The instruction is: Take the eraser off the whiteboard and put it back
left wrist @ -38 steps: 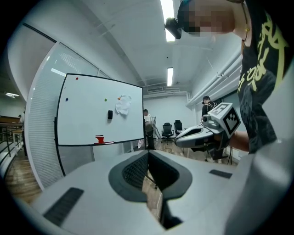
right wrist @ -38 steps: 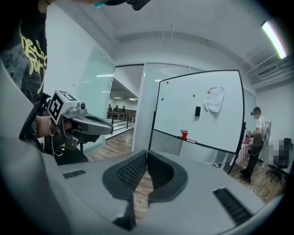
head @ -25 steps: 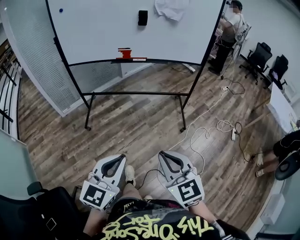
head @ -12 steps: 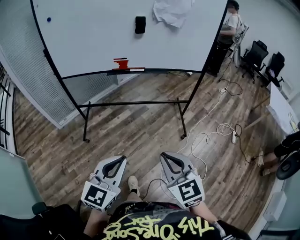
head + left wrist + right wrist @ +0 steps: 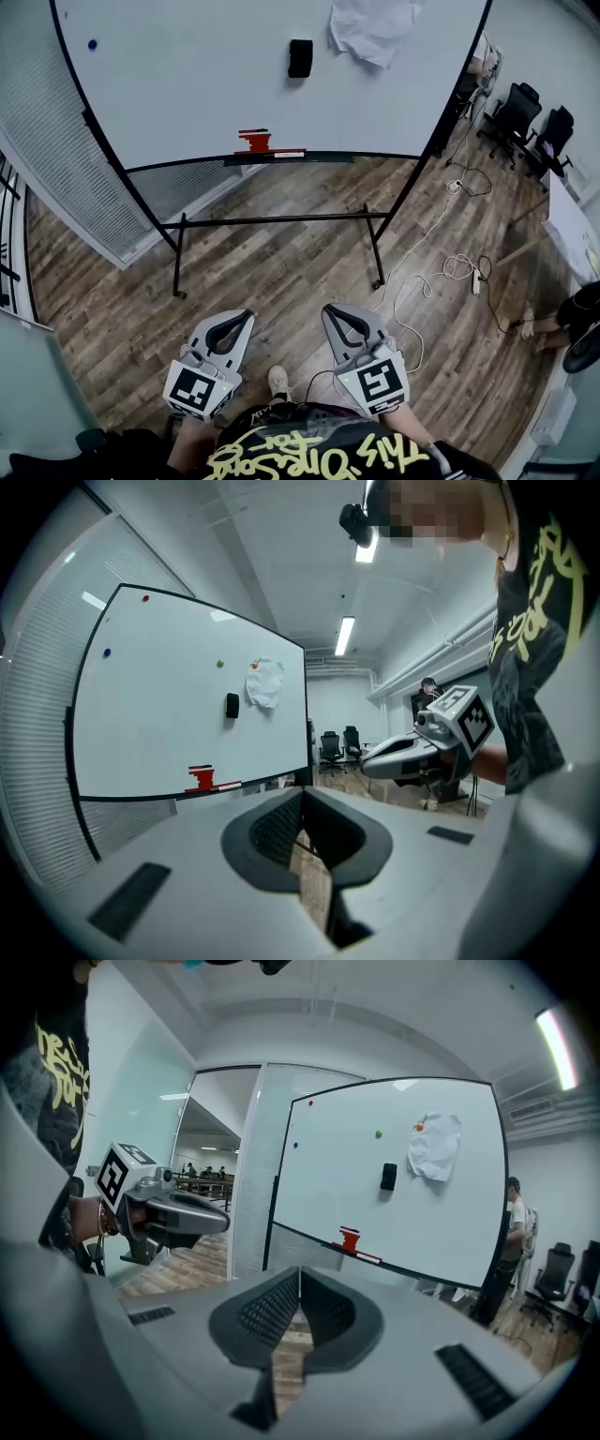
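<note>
The black eraser (image 5: 300, 58) clings upright to the upper middle of the whiteboard (image 5: 187, 84), left of a crumpled white sheet (image 5: 375, 28). It also shows as a small dark block, the eraser (image 5: 232, 705), in the left gripper view, and in the right gripper view the eraser (image 5: 388, 1177) sits well ahead. My left gripper (image 5: 244, 316) and right gripper (image 5: 329, 310) are side by side close to my body, far short of the board, pointing towards it. Both have their jaws shut with nothing between them, left gripper (image 5: 302, 795), right gripper (image 5: 299, 1272).
A red object (image 5: 255, 142) rests on the board's pen tray. The board stands on a black frame with feet (image 5: 178, 292) on the wood floor. White cables and a power strip (image 5: 441, 272) trail at the right, near office chairs (image 5: 525, 108) and a seated person's legs (image 5: 572, 309).
The whiteboard has grown larger and nearer in the head view as I walk towards it. Both grippers stay shut at the same spot before my body. The standing person at the board's right end has left the view.
</note>
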The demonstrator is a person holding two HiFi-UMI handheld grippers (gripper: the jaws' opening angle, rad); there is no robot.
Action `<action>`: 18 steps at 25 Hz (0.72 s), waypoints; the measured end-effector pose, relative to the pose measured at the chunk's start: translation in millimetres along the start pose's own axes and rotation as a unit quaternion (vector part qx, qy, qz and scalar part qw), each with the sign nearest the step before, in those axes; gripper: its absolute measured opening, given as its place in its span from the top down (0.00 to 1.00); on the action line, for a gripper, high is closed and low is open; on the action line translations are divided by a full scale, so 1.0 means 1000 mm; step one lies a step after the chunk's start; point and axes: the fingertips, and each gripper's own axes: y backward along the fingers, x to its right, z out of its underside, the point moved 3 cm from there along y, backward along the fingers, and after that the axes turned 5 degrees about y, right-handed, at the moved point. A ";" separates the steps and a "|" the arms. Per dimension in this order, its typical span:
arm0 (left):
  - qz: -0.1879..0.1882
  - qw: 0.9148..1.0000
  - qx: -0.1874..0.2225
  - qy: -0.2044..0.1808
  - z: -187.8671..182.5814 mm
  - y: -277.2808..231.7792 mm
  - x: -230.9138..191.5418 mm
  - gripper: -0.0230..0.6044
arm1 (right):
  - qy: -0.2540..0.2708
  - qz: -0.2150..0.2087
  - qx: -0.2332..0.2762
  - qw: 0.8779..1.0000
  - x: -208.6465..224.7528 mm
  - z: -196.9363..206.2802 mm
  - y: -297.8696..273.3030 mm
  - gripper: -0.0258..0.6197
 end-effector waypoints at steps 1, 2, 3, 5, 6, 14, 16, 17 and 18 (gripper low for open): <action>0.002 1.000 0.001 0.000 0.001 -0.002 -0.007 0.95 | -0.012 0.003 0.001 1.000 0.001 -0.003 -0.007 0.94; 0.005 1.000 0.001 -0.001 0.003 -0.003 -0.014 0.95 | -0.017 0.006 0.003 1.000 0.001 -0.005 -0.013 0.94; 0.009 1.000 0.001 -0.002 0.004 -0.005 -0.021 0.95 | -0.015 0.009 0.004 1.000 0.002 -0.007 -0.019 0.94; 0.014 1.000 0.003 -0.001 0.003 -0.010 -0.033 0.95 | -0.011 0.016 0.008 1.000 0.005 -0.010 -0.030 0.94; 0.017 1.000 0.005 0.002 0.002 -0.013 -0.038 0.95 | -0.007 0.020 0.009 1.000 0.007 -0.011 -0.035 0.94; 0.045 0.999 0.010 0.015 0.003 -0.033 -0.063 0.95 | 0.012 0.036 -0.003 0.999 0.014 -0.018 -0.062 0.94; 0.044 0.999 0.012 0.016 0.005 -0.035 -0.065 0.95 | 0.004 0.034 -0.004 0.999 0.014 -0.017 -0.063 0.94; 0.042 0.999 0.012 0.017 0.006 -0.036 -0.066 0.95 | 0.009 0.032 -0.005 0.999 0.016 -0.016 -0.064 0.94; 0.042 0.999 0.013 0.020 0.006 -0.037 -0.066 0.95 | 0.017 0.030 -0.007 0.999 0.018 -0.014 -0.065 0.94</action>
